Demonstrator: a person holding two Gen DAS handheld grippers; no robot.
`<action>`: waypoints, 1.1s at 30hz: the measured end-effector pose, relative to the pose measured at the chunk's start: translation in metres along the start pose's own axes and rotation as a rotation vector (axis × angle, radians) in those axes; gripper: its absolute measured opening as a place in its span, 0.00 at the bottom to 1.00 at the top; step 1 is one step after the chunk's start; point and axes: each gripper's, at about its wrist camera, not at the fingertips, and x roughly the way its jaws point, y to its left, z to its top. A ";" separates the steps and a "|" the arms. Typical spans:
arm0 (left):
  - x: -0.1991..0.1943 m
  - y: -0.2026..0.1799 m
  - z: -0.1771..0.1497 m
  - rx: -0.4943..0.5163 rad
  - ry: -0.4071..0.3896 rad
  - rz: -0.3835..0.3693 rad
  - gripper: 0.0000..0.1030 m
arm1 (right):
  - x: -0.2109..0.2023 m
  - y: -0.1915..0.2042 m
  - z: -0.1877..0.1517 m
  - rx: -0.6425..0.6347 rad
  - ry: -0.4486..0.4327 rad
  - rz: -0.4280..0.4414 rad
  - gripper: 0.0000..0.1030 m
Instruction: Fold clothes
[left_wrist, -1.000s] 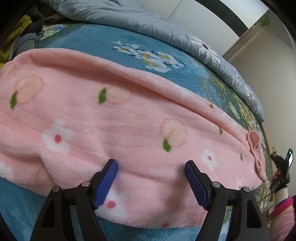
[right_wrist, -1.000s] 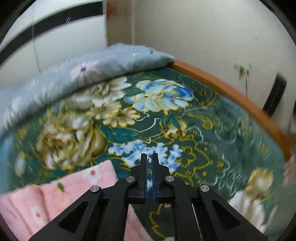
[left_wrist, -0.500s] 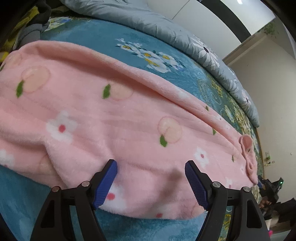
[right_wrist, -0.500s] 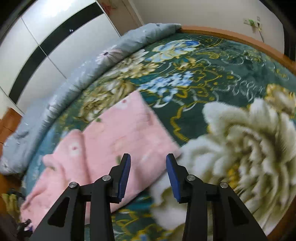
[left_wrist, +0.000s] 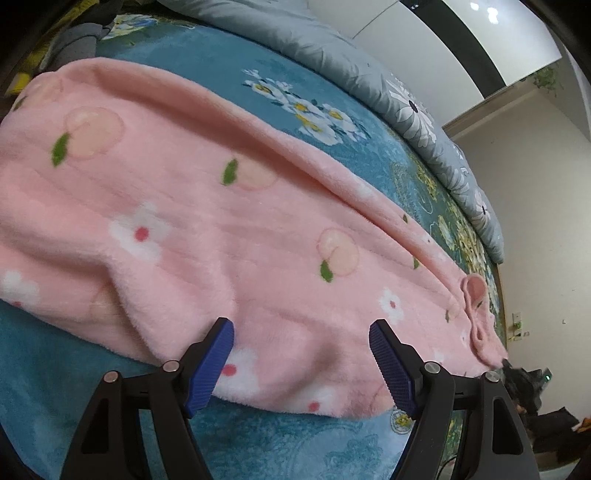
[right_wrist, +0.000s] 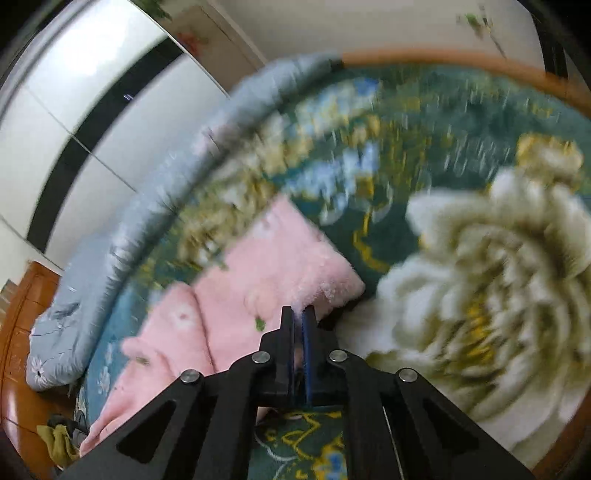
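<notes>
Pinching a fluffy corner of the pink fleece garment (right_wrist: 258, 280), the right gripper (right_wrist: 300, 314) has its blue-padded fingers pressed together on the fabric. The left gripper (left_wrist: 301, 347) hovers over the garment's near edge, fingers spread wide, holding nothing. The plush, peach-and-flower-printed garment lies stretched lengthwise across the bed's teal floral blanket (left_wrist: 207, 62), beside a grey quilted duvet (left_wrist: 332, 40).

Left gripper (left_wrist: 301, 363) low, jaws spread wide, blue pads (left_wrist: 210, 365) clear of each other; right gripper (right_wrist: 298, 314) jaws pressed together, pinching pink fleece garment (right_wrist: 258, 280)
</notes>
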 end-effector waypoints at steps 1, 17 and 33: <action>-0.001 0.001 0.000 -0.004 -0.002 -0.002 0.77 | -0.002 -0.005 -0.001 -0.005 0.002 -0.013 0.02; -0.005 0.001 -0.004 0.004 0.000 0.004 0.77 | 0.000 0.081 -0.057 -0.403 0.090 0.148 0.60; -0.007 0.006 -0.012 -0.007 0.014 -0.004 0.77 | 0.068 0.200 -0.137 -0.993 0.165 0.004 0.19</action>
